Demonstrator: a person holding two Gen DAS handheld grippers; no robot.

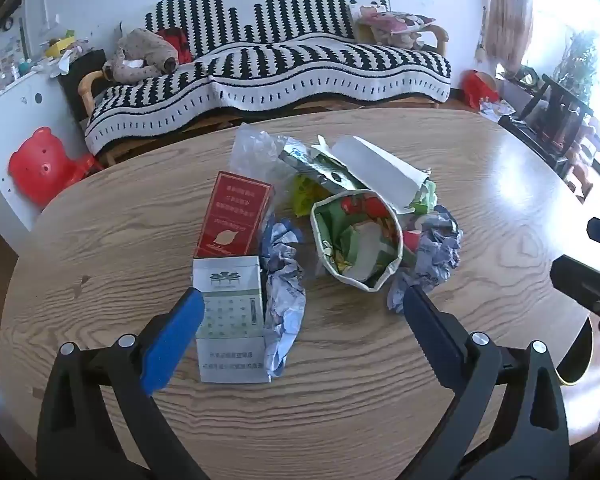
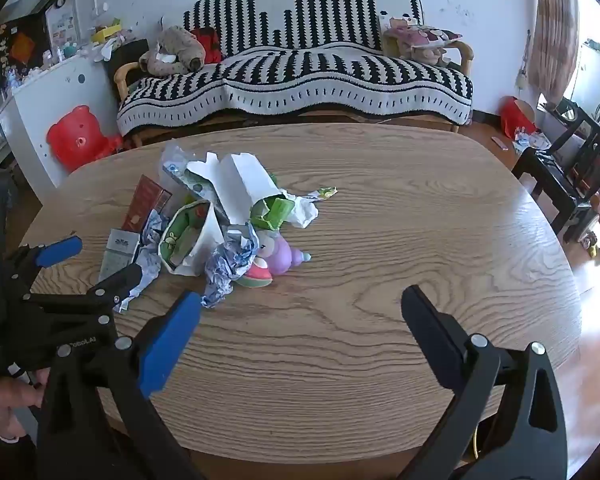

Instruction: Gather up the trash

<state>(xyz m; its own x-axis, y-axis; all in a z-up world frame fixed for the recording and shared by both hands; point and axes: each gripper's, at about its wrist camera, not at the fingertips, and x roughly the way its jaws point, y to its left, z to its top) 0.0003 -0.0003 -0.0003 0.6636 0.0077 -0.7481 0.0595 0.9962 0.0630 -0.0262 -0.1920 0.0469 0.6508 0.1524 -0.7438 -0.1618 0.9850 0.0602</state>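
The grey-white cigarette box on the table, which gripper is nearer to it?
Left. The left gripper hangs open right over the grey-white cigarette box; the right gripper is off to its right above bare table.

- Home living room, lived-in and cluttered.
- Wooden oval table (image 2: 380, 220) directly beneath and ahead of the tongs.
- Sofa (image 1: 268, 64) beyond the table's far edge, draped in a black-and-white patterned throw; wooden armrests show at both ends.
- Soft toy (image 1: 140, 56) on the sofa's left end, patterned cushion (image 2: 424, 38) on its right end.
- Red bear-shaped plastic stool (image 1: 40, 164) on the floor, far left of the tongs.
- White cabinet (image 2: 44, 104) at far left, top crowded with small household items.
- Curtain (image 1: 508, 12) and bright window at far right, potted plants (image 1: 580, 60) near it.
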